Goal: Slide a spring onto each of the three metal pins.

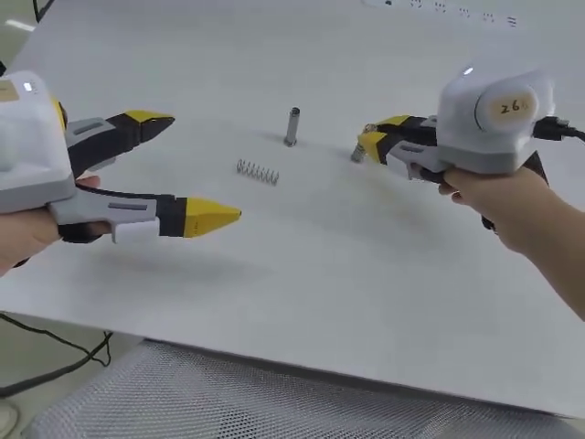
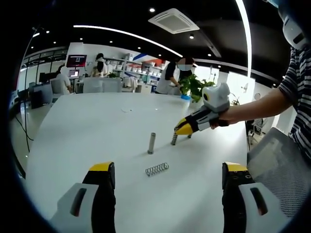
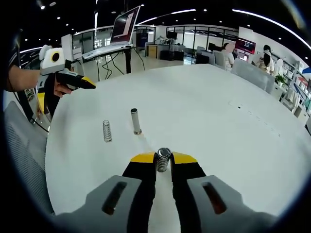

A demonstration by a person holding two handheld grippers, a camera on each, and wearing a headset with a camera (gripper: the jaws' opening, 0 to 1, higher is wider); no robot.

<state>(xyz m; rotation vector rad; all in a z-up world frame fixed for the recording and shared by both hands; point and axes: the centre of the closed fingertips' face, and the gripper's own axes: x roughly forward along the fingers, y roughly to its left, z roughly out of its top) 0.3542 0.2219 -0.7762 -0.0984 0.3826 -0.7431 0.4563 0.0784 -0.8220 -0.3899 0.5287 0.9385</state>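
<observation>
- The loose spring [image 1: 258,171] lies flat on the table [image 1: 366,274], well in from its near edge. It is ahead of the left gripper [image 1: 187,166], whose fingers are spread wide and touch nothing.
- A bare pin [image 1: 292,126] stands upright just beyond the spring.
- The right gripper [image 1: 370,144] has its fingers pinched on a spring-covered pin [image 3: 164,159], whose lower end is hidden between them.

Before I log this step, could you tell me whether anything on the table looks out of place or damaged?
Nothing looks damaged. One spring lies loose on its side beside the bare upright pin; the right gripper grips a spring-wrapped pin.
</observation>
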